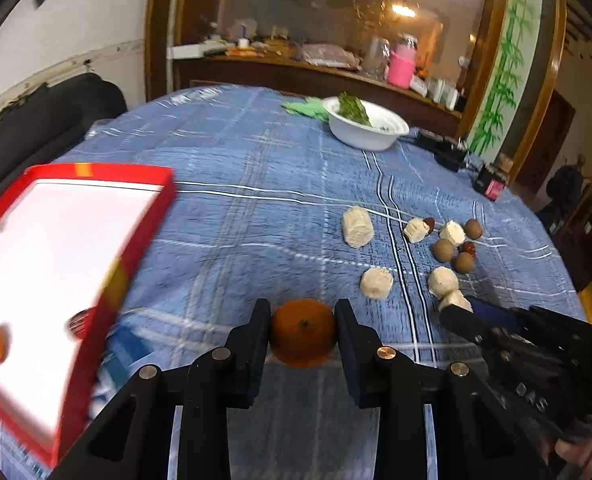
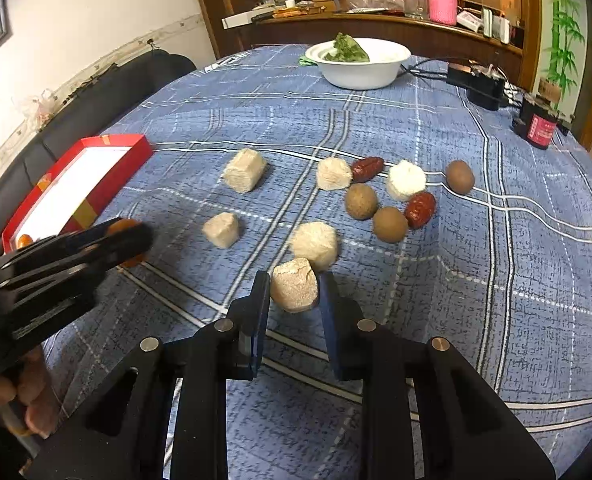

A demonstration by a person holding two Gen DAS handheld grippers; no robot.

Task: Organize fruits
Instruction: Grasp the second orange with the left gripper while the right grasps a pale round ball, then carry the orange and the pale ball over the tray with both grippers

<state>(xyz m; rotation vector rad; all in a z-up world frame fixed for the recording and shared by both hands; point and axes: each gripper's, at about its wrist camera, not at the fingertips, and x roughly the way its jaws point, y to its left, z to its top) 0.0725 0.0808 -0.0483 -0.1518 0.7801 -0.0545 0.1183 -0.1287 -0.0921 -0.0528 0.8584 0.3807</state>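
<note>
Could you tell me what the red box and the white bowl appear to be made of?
The red box looks like glossy printed cardboard: thin folded walls, white inside. The white bowl seems to be disposable paper pulp or foam, given its matte finish and rolled rim; I cannot say which.

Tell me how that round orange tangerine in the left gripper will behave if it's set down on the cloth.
The round orange tangerine would probably roll once released, being nearly spherical. Its skin looks smooth, so the left gripper could slip. It likely dents under hard squeezing.
</note>
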